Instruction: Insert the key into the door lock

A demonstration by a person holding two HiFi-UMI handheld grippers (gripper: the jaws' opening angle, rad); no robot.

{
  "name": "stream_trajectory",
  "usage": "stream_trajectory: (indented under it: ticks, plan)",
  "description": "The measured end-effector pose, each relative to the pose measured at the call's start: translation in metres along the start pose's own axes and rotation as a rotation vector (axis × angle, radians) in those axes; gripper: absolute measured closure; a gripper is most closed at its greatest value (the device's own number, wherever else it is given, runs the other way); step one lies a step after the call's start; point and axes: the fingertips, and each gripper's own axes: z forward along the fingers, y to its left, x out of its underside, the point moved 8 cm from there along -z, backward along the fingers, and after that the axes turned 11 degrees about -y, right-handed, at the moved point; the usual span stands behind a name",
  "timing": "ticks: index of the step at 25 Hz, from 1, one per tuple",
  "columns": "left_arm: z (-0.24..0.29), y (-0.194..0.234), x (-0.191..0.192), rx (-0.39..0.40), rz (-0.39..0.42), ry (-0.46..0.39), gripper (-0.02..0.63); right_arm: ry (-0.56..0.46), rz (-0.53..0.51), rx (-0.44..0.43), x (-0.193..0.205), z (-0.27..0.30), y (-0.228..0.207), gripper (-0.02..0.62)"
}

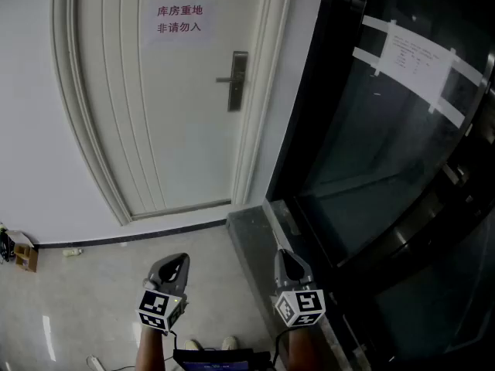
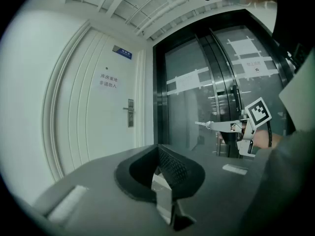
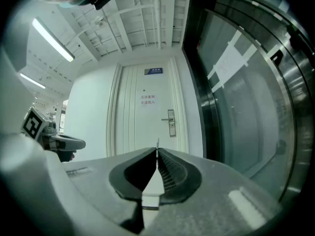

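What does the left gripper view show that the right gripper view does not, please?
Only the left gripper view: the right claw seen from outside, with its marker cube. Only the right gripper view: the left claw seen from outside, and a ceiling light strip. Both: the white door, its lock plate, the paper notice and the key pinched by the right claw.
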Motion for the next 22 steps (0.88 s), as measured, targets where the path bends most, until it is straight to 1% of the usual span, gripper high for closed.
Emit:
stream_trajectory:
  ticks: [3,7,11,17,22]
  plan:
    - [0.007,-0.008,0.001,-0.001,0.0,-0.005,0.604,-0.012,0.021,-0.005,-0.001,-0.001,-0.011,0.584]
    - [0.015,-0.022,0.001,-0.002,0.01,-0.008,0.604,-0.013,0.015,-0.019,-0.002,-0.004,-0.027,0.584]
    - [0.016,-0.031,0.003,-0.033,0.009,-0.011,0.604,-0.007,0.004,-0.044,-0.001,-0.006,-0.039,0.584]
    - [0.025,-0.033,0.007,-0.06,0.018,0.008,0.604,0.006,0.008,-0.07,0.005,0.002,-0.047,0.584]
    - [0.044,-0.023,0.01,-0.058,0.032,0.015,0.604,0.012,0.005,-0.074,0.014,0.024,-0.053,0.584]
